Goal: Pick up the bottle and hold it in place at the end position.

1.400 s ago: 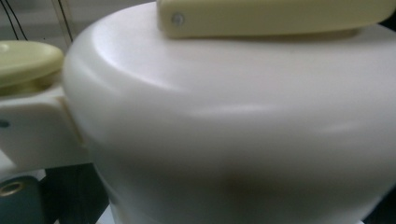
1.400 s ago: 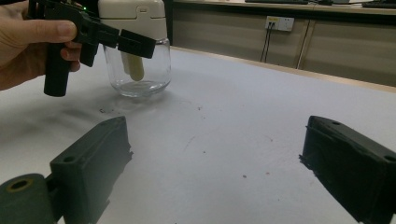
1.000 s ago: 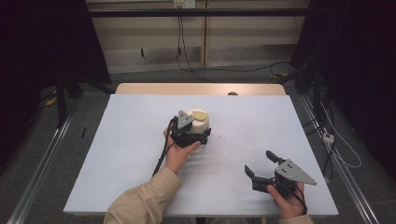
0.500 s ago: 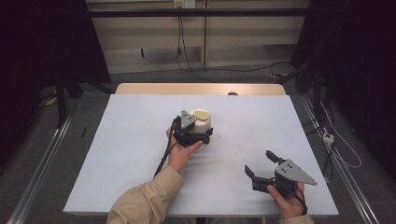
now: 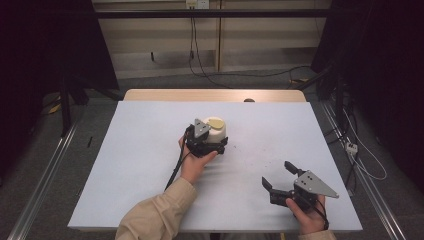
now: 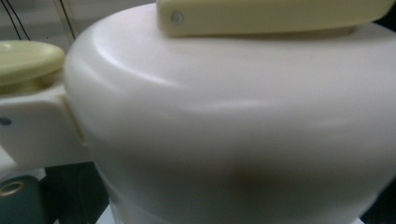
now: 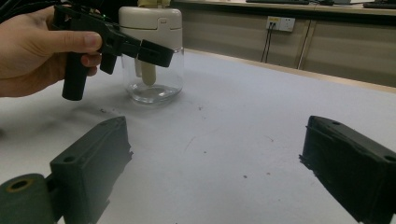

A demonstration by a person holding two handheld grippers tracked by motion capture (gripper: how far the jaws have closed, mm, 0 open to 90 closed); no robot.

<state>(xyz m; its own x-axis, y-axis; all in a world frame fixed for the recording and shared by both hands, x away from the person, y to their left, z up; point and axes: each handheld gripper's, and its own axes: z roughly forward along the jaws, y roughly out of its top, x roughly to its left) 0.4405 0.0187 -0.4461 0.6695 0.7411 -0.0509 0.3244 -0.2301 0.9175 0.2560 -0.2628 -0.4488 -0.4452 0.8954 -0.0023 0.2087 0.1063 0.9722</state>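
A clear glass jar with a cream lid and a pale yellow top stands upright at the middle of the white table. My left gripper is open, and its jaws reach either side of the jar just under the lid. In the right gripper view its near finger crosses the front of the jar. The lid sits very close up in the left gripper view. My right gripper is held open at the front right, well away from the jar, with nothing between its jaws.
The table's far edge is a wooden strip. Cables and a wall socket lie on the floor and wall beyond it. Metal rails run along both sides of the table. Bare tabletop lies left of the jar and between the two grippers.
My left gripper has edged slightly to the right, closer around the jar. The right gripper has stayed where it was.
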